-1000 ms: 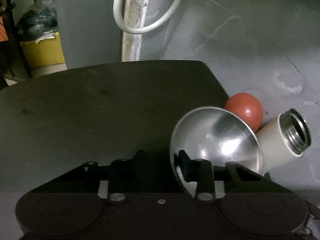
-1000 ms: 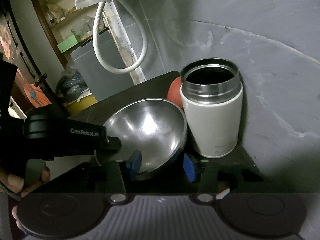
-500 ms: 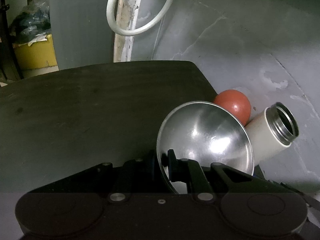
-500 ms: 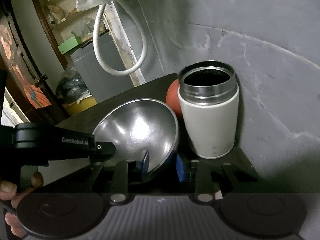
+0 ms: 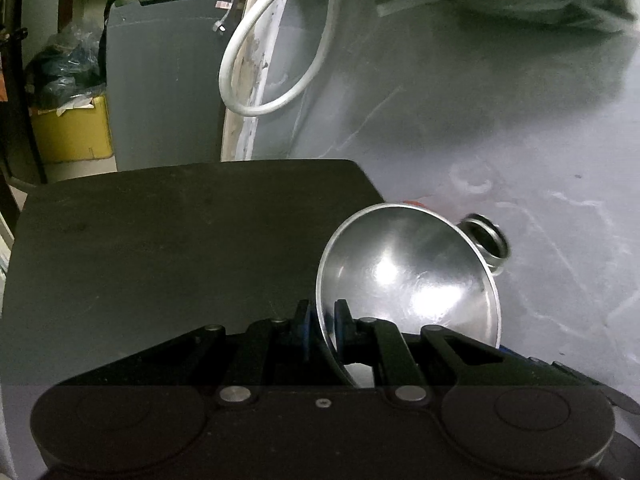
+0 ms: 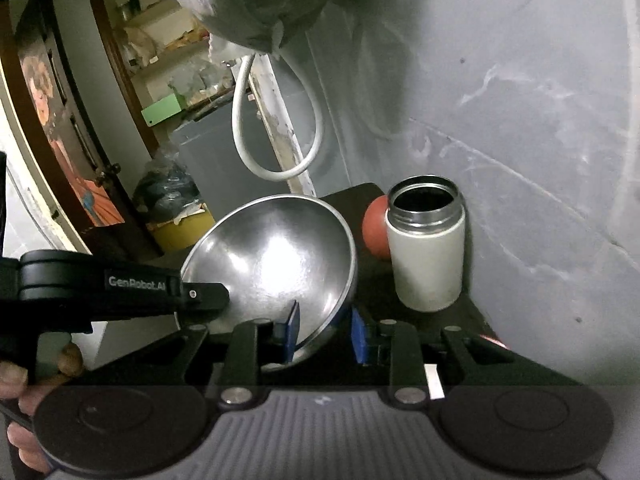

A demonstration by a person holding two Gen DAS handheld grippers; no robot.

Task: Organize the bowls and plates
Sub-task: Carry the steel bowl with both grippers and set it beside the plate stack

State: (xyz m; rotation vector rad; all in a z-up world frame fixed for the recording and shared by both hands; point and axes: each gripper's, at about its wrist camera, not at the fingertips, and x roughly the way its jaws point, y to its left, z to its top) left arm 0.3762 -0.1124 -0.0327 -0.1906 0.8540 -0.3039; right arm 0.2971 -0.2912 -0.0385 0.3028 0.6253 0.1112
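Observation:
A shiny steel bowl (image 5: 408,280) hangs tilted over the right end of the dark table (image 5: 160,248), its hollow turned towards the left wrist camera. My left gripper (image 5: 322,332) is shut on its near rim. In the right wrist view the same bowl (image 6: 272,256) sits between both grippers. My left gripper (image 6: 208,296) pinches its left rim. My right gripper (image 6: 325,334) is shut on the lower rim, one blue pad (image 6: 292,332) inside the bowl and the other outside.
An open white flask (image 6: 426,256) stands by the grey wall with a red ball (image 6: 376,232) behind it, both just right of the bowl. A white hose loop (image 6: 276,152) hangs beyond the table. A hand (image 6: 16,400) holds the left gripper.
The left gripper went from open around the rim to shut on it. The right gripper's fingers narrowed onto the bowl. The bowl has risen and now hides most of the ball and flask in the left view.

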